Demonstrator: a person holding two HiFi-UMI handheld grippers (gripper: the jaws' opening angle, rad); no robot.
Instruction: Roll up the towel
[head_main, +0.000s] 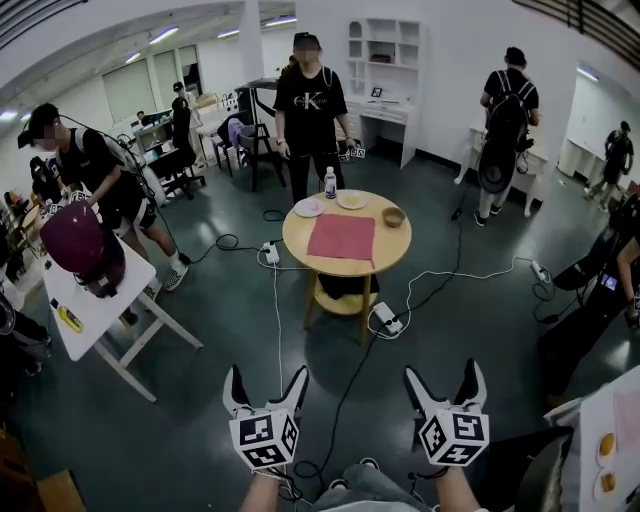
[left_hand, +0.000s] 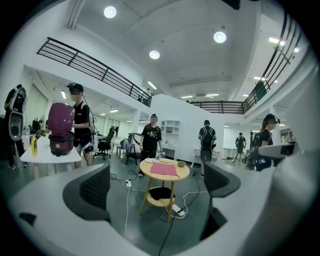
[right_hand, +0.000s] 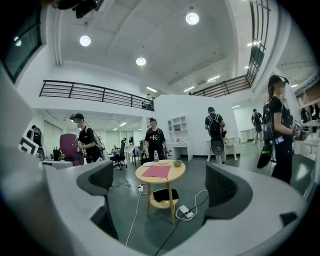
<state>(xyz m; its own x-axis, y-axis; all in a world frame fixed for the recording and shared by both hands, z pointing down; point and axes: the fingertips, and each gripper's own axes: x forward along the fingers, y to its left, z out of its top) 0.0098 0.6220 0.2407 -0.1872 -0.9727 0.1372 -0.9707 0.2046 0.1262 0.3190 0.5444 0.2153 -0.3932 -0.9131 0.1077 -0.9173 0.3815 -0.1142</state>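
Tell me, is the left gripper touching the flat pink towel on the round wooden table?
Apart. In the head view the left gripper hangs open over the floor, far short of the flat pink towel on the round wooden table.

Your room is bright and evenly lit: round ceiling lamps (right_hand: 191, 18) and strip lights (head_main: 163, 35) glare white overhead. Only a soft shadow lies on the floor (head_main: 200, 400) beneath the round table (head_main: 296, 240). Both gripper views bulge fisheye-fashion, with black corners, and everything close to the lens looks soft.
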